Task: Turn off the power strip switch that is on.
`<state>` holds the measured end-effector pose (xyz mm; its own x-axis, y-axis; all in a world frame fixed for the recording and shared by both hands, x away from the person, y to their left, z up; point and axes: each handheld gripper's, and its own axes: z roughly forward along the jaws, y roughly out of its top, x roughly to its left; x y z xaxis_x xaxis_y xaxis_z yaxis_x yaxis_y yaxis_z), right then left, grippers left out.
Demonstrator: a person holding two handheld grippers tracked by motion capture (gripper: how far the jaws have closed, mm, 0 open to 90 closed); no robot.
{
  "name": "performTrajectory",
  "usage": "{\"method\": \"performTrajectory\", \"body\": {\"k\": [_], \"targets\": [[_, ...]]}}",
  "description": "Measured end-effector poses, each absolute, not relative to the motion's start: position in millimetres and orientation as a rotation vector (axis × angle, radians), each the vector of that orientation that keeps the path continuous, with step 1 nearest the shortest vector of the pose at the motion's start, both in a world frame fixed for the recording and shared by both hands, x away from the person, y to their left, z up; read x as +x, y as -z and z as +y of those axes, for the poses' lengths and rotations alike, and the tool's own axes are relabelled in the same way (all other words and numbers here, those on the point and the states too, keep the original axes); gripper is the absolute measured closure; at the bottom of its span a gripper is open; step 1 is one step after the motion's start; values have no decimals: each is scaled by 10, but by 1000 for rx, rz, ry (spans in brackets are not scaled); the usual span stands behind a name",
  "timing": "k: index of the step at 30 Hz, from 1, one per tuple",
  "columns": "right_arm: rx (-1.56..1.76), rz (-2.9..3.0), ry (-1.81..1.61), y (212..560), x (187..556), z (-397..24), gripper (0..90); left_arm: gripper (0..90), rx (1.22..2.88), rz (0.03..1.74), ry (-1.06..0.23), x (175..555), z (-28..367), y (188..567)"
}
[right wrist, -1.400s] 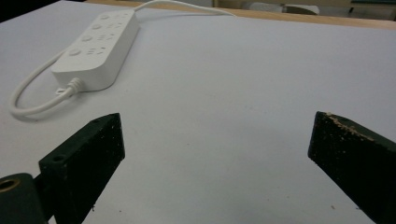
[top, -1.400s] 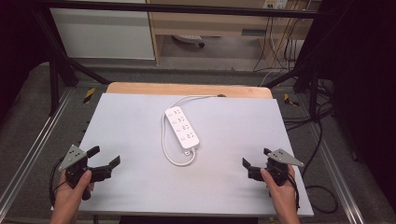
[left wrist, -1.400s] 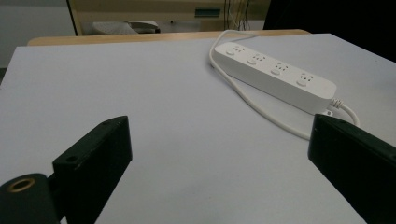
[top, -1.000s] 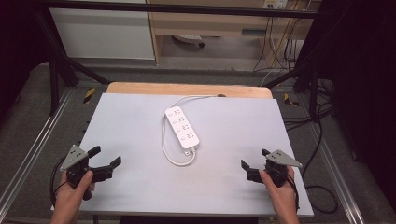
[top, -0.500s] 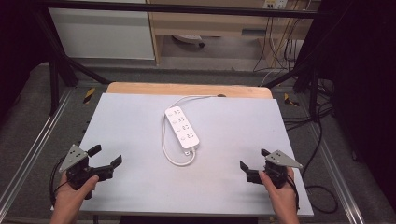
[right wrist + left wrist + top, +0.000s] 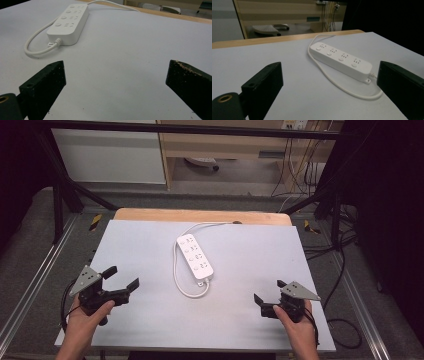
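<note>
A white power strip [image 6: 195, 256] lies flat at the middle of the grey table top [image 6: 150, 245], and its white cable [image 6: 186, 290] loops round its near end and runs back to the far edge. My left gripper [image 6: 121, 277] rests near the front left, open, with nothing between its jaws. My right gripper [image 6: 269, 291] sits near the front right, open and empty as well. In the left gripper view the power strip [image 6: 340, 60] lies ahead between the spread jaws of the left gripper [image 6: 328, 75]. In the right gripper view the power strip [image 6: 68, 23] lies ahead to the left of the right gripper [image 6: 115, 72].
A wooden strip [image 6: 200, 215] borders the table's far edge. Black frame bars [image 6: 65, 195] and metal rails [image 6: 30, 285] flank the table. Loose cables [image 6: 340, 265] hang on the floor at the right. A cabinet and shelf unit [image 6: 225, 145] stand behind.
Both hands have shifted only slightly near the front edge. The jaws stay open and the power strip has not moved.
</note>
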<state>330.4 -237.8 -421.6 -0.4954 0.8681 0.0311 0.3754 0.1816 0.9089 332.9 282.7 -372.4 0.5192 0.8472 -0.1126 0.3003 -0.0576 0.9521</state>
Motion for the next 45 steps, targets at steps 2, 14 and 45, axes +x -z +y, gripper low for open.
{"method": "performTrajectory", "body": {"k": [2,14,45], "targets": [[1161,1962,-1277,4222,3305,-2388,30,66,1618,994,-593,3373,2782,3686],[1163,1980,-1278,4244,3303,-2376,30,113,1624,966,-540,3811,2427,3630],[1166,1992,-1281,4262,3313,-2375,36,242,1683,990,-520,4563,1701,3810]]}}
